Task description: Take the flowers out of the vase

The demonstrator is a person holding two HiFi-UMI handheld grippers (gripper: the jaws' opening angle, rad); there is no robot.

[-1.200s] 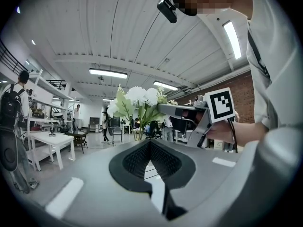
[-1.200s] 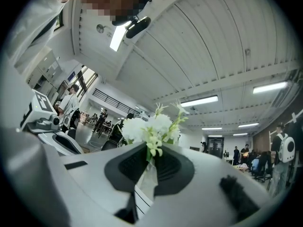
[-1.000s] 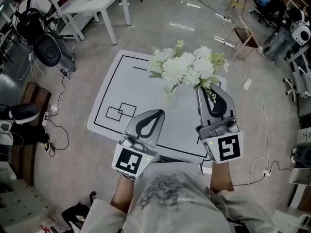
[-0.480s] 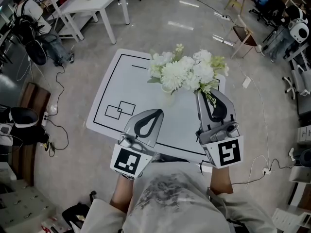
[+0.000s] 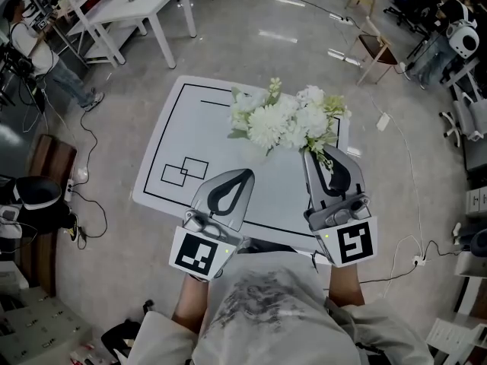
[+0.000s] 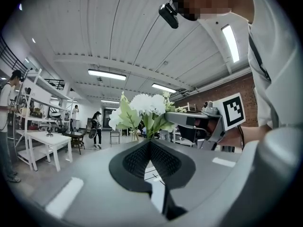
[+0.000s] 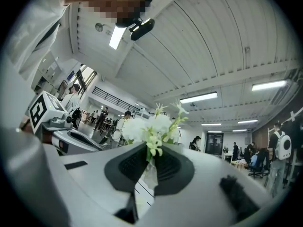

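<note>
Flowers (image 5: 288,120) | right gripper (image 5: 318,152) is clamping their stems | left gripper (image 5: 240,175) is hovering beside, jaws together, empty

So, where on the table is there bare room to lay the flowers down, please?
The table's left half is bare, from the bouquet to the drawn squares. Crowded: the far right, where the right gripper holds a sprig by the bouquet; the left gripper overhangs the near edge.
</note>
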